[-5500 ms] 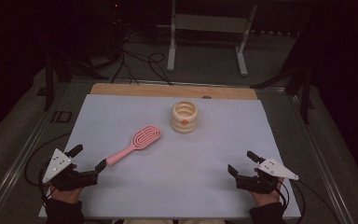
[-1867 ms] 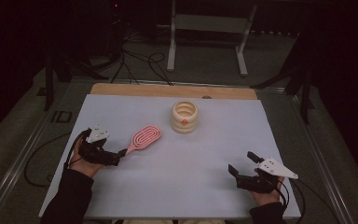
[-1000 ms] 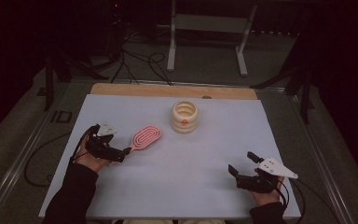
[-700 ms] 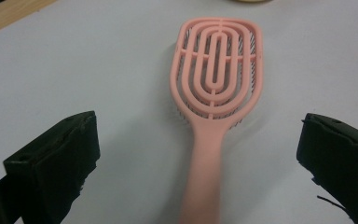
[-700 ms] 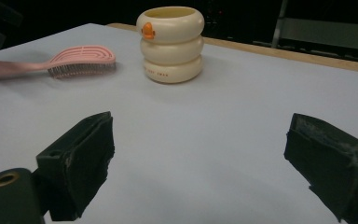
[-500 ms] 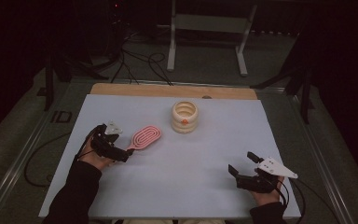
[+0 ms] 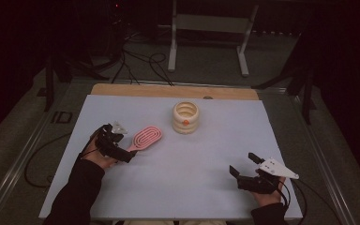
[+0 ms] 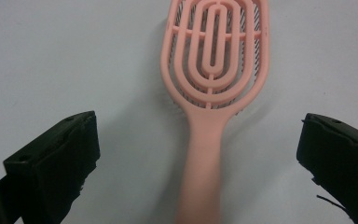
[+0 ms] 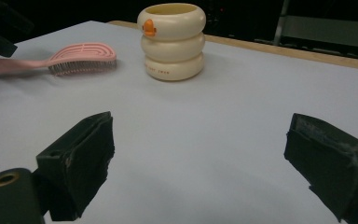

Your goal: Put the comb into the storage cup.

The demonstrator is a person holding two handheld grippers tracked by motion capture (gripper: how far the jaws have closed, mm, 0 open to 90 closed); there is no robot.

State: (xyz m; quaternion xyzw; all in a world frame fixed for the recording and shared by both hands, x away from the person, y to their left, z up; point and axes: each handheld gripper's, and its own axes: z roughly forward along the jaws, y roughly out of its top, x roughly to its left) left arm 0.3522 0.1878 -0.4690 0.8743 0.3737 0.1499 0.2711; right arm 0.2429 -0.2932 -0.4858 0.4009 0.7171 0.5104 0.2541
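The pink hairbrush (image 7: 144, 138) lies flat on the white bench (image 7: 192, 187) at its left side, head pointing far-right toward the cream ringed cup (image 7: 185, 117), which stands just beyond it near the bench's far middle. The left hand-held gripper (image 7: 126, 155) sits at the brush's handle with its jaws spread wide, one on either side of the handle and touching neither side. The right hand-held gripper (image 7: 244, 165) rests released at the near right corner, well apart from both objects.
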